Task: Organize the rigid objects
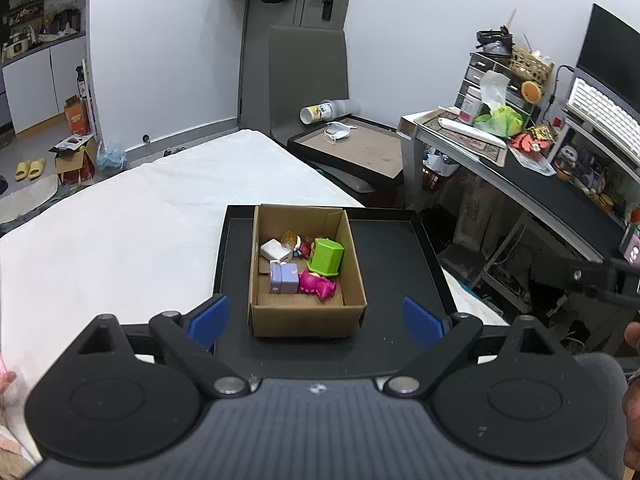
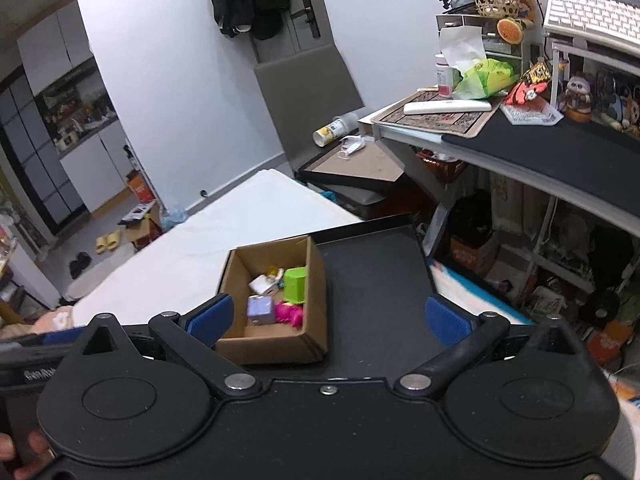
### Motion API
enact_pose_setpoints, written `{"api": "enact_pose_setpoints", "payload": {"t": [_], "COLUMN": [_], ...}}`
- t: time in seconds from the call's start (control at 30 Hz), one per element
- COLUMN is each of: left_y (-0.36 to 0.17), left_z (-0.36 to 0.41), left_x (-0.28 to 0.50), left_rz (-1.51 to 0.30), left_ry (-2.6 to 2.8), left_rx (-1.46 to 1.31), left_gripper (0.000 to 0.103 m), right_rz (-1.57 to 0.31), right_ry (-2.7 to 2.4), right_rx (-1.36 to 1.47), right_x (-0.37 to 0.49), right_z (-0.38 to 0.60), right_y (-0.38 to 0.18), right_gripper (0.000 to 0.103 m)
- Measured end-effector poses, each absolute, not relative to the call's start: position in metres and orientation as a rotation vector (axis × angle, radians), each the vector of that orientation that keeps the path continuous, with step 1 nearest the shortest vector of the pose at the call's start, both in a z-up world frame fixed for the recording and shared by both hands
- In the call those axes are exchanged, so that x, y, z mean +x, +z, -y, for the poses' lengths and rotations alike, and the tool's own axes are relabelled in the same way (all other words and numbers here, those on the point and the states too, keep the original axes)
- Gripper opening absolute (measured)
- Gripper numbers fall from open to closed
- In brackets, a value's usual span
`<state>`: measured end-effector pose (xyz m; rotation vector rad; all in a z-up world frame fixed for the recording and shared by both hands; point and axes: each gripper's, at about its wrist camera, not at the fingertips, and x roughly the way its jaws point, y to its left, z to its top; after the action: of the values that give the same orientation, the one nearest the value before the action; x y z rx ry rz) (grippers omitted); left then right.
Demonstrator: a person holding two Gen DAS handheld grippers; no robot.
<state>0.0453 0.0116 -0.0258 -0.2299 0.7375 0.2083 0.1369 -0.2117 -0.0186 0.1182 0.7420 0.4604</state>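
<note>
An open cardboard box (image 1: 308, 320) stands on a black tray (image 1: 392, 264) on the bed; it also shows in the right wrist view (image 2: 272, 346). Inside lie a green block (image 1: 327, 257), a magenta toy (image 1: 318, 285), a lilac cube (image 1: 283, 277), a white piece (image 1: 276, 250) and small figures. In the right wrist view the green block (image 2: 297, 285), lilac cube (image 2: 261, 309) and magenta toy (image 2: 289, 314) show too. My left gripper (image 1: 316, 320) is open and empty, just before the box. My right gripper (image 2: 328, 320) is open and empty, above the tray's near side, right of the box.
The tray (image 2: 376, 272) rests on a white bed (image 1: 140, 216). A cluttered desk (image 1: 540, 176) stands to the right. A second black tray (image 1: 352, 148) with a mask and a tipped cup (image 1: 320, 112) lies beyond the bed. Boxes and slippers lie on the floor at left.
</note>
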Motion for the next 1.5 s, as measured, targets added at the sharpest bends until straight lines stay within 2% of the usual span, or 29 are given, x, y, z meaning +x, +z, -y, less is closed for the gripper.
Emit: {"api": "enact_pose_setpoints", "payload": {"t": [0.83,1.5], "left_y": [-0.014,0.01], "left_z": [0.001,0.022], "left_x": [-0.038,-0.068], "left_rz": [-0.673,-0.607], "left_ry": [0.245,0.205], "left_rx": [-0.217,-0.186], "left_gripper": [0.095,0.096], "right_rz": [-0.693,-0.651], "right_ry": [0.503,0.528], "right_rx": [0.072,0.055], "right_x": [0.061,0.034], "right_z": [0.223,0.234], "right_y": [-0.006,0.005], "right_gripper": [0.103,0.103]}}
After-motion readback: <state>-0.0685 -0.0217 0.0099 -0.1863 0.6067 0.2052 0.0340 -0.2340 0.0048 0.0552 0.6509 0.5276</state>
